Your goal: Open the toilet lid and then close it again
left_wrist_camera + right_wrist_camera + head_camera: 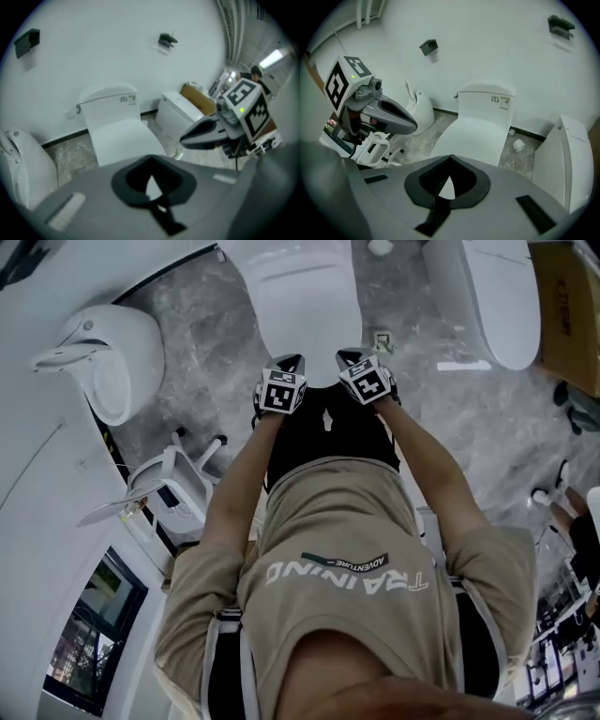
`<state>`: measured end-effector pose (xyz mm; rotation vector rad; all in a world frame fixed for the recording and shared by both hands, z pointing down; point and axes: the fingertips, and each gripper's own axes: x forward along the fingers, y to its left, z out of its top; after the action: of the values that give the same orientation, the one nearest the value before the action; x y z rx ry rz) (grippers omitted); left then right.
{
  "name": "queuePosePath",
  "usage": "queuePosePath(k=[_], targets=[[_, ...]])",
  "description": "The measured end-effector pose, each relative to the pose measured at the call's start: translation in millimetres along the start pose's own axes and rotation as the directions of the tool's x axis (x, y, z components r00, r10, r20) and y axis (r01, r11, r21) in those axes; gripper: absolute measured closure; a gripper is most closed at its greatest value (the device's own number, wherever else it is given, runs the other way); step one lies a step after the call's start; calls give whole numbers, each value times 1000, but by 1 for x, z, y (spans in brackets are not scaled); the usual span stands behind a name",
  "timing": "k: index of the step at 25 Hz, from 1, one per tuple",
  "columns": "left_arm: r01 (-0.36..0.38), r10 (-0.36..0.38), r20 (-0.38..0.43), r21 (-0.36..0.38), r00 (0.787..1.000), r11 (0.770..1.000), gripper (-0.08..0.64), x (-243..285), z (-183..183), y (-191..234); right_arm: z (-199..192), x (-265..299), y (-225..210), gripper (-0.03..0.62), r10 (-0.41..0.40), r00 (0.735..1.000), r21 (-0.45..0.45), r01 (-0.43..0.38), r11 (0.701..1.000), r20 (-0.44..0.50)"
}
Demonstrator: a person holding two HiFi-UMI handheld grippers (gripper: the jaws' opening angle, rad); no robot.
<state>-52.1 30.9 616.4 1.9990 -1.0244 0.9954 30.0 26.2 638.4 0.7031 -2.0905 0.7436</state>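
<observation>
Standing over white ceramic toilet, with its oval white plastic lid [302, 296] flat down on the bowl, closed. Holding left gripper [287, 362] and right gripper [349, 358] side by side above the lid's front edge, apart from it, pointed steeply down. Checked left gripper view: pressed together at the tips, gripping nothing. Checked right gripper view: likewise closed and empty.

Judged step: either not yet begun on the lift or done with the closing; cannot tell which.

Risks if going in for a lift:
- Sliding closed tips off the smooth rounded rim, with no lip to hook under.
- Prying at one corner only, and so twisting the hinge.
- Releasing past halfway, and so slamming lid against white cistern [485, 101].
- Letting go from upright on the way back, banging down hard.

Tight quarters too: second white toilet [497, 296] near at right, white wall-hung fixture [108, 362] at left, on grey marbled floor [206, 324].
</observation>
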Motion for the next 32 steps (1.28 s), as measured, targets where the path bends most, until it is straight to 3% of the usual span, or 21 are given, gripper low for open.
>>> queuePosePath(k=[4, 7, 11, 16, 19, 26, 29, 32], targets=[[-50, 51, 165, -8, 985, 999, 557, -38, 60, 6, 60, -36, -1, 578, -35, 992, -27, 38, 999, 119], [-124, 115, 300, 11, 947, 992, 557, -74, 109, 13, 107, -70, -1, 578, -54, 969, -19, 61, 998, 240], [-174, 146, 473, 17, 869, 985, 557, -121, 177, 10, 163, -121, -12, 578, -100, 914, -44, 128, 991, 394], [-244, 138, 636, 82, 760, 966, 557, -185, 250, -4, 220, -193, -20, 578, -130, 827, -43, 183, 982, 548], [-276, 131, 703, 97, 699, 956, 557, -216, 283, -10, 248, -232, -23, 578, -137, 776, -55, 216, 975, 616], [-352, 130, 818, 93, 560, 932, 557, -294, 343, -13, 297, -307, -12, 578, -90, 691, -128, 257, 958, 717], [-365, 128, 855, 76, 503, 928, 557, -323, 358, -22, 324, -340, 1, 578, -59, 628, -143, 266, 953, 776], [-381, 134, 877, 59, 461, 923, 557, -348, 363, -23, 352, -369, 13, 578, -63, 535, -121, 301, 946, 842]])
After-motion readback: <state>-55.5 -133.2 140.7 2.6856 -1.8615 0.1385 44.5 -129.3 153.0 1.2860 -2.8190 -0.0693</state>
